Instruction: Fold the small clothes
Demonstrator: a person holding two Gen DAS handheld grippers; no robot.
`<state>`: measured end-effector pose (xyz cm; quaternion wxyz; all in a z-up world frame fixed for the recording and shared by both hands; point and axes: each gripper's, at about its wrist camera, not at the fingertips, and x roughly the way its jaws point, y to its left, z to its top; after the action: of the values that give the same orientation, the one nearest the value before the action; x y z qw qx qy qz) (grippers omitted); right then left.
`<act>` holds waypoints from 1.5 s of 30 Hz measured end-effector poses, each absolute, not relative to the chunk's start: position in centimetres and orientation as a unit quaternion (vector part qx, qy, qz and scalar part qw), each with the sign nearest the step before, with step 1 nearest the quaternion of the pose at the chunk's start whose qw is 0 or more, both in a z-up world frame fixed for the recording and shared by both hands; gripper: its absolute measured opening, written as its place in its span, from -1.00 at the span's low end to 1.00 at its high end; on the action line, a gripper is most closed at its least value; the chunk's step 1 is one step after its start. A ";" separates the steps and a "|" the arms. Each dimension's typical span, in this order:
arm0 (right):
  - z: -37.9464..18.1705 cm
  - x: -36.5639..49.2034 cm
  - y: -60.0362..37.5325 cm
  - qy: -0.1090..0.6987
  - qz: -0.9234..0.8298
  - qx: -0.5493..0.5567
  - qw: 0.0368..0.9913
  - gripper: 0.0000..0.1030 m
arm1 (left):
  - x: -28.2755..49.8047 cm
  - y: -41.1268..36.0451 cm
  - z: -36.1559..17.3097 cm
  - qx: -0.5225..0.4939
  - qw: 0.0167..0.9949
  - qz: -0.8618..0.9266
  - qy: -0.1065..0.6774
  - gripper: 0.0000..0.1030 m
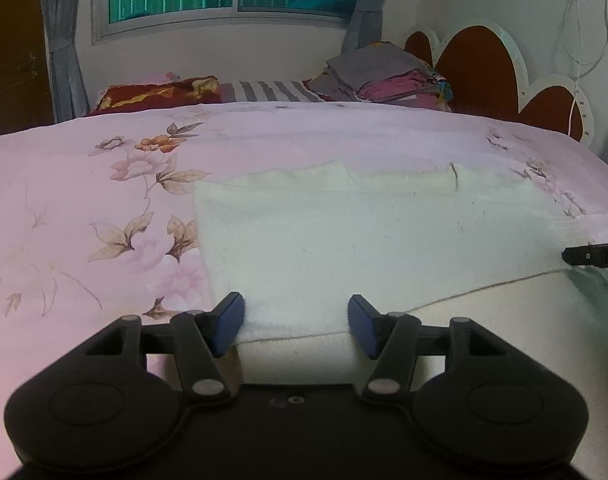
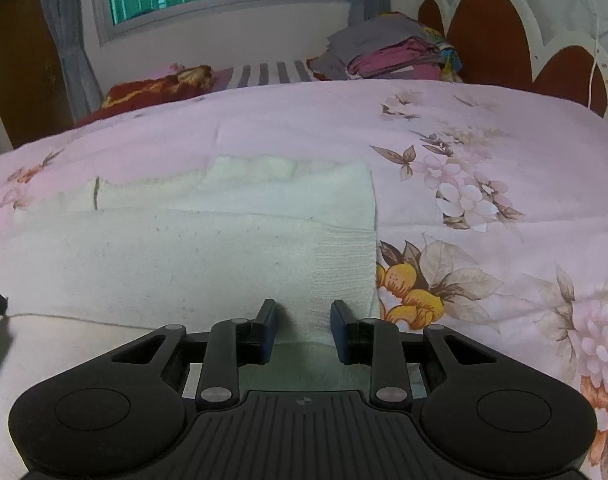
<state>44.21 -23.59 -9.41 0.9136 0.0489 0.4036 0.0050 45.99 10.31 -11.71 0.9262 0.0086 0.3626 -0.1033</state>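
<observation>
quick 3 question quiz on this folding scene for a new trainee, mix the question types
1. True or false: both the left claw and the right claw are open over the near edge of the white knit garment.
2. Multiple choice: what lies on the far side of the bed, beside the red headboard? A) a laptop B) a stack of folded clothes C) a basket
3. Fill in: the garment lies on a pink ____-patterned bedsheet.

Key: 1 true; 2 B; 3 floral
</observation>
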 end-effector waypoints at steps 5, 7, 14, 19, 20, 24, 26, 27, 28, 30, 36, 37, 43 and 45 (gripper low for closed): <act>-8.7 44.0 -23.9 0.404 0.000 0.053 0.913 -0.40 | 45.1 9.7 -11.4 0.031 0.923 -0.071 0.378 0.96; -8.3 43.2 -24.5 0.396 -0.005 0.067 0.916 0.19 | 44.1 10.1 -11.4 0.023 0.923 -0.073 0.376 0.86; -6.9 38.1 -27.7 0.385 0.028 0.109 0.916 0.31 | 38.8 12.4 -11.1 -0.009 0.921 -0.059 0.384 0.48; -7.2 32.9 -31.2 0.400 0.042 0.143 0.904 -0.06 | 33.8 12.8 -10.6 -0.017 0.918 -0.055 0.392 0.39; -7.2 31.7 -31.9 0.402 0.042 0.151 0.902 -0.06 | 32.9 12.8 -10.5 -0.021 0.916 -0.056 0.396 0.33; -7.6 26.7 -33.9 0.411 0.062 0.181 0.891 -0.07 | 28.7 12.7 -10.2 -0.035 0.914 -0.061 0.399 0.27; -7.8 24.2 -34.4 0.416 0.074 0.186 0.887 -0.07 | 26.7 12.8 -10.2 -0.050 0.910 -0.067 0.405 0.22; -8.0 23.0 -34.6 0.420 0.081 0.192 0.883 -0.08 | 25.7 12.8 -10.2 -0.056 0.909 -0.069 0.408 0.17; -8.4 21.7 -34.8 0.424 0.091 0.201 0.878 -0.10 | 24.7 12.9 -10.3 -0.061 0.907 -0.071 0.411 0.15; -8.8 19.7 -35.0 0.427 0.106 0.219 0.871 -0.21 | 23.2 13.0 -10.4 -0.057 0.903 -0.071 0.419 0.13; -9.6 14.9 -35.7 0.414 0.148 0.273 0.855 -0.21 | 18.3 14.2 -10.3 -0.099 0.896 -0.082 0.424 0.13; -9.7 14.3 -35.7 0.415 0.153 0.279 0.853 -0.22 | 17.7 14.6 -10.4 -0.112 0.894 -0.086 0.424 0.12; -9.7 11.1 -35.2 0.423 0.181 0.301 0.835 -0.22 | 14.6 16.4 -11.1 -0.203 0.875 -0.119 0.424 -0.02; -9.7 10.2 -35.0 0.423 0.191 0.310 0.830 -0.30 | 14.1 16.9 -11.6 -0.243 0.864 -0.131 0.422 -0.05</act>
<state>10.20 -35.00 -9.73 0.8298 0.3096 0.4231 0.1912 14.06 16.94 -11.62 0.8637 -0.2429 0.4216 -0.1314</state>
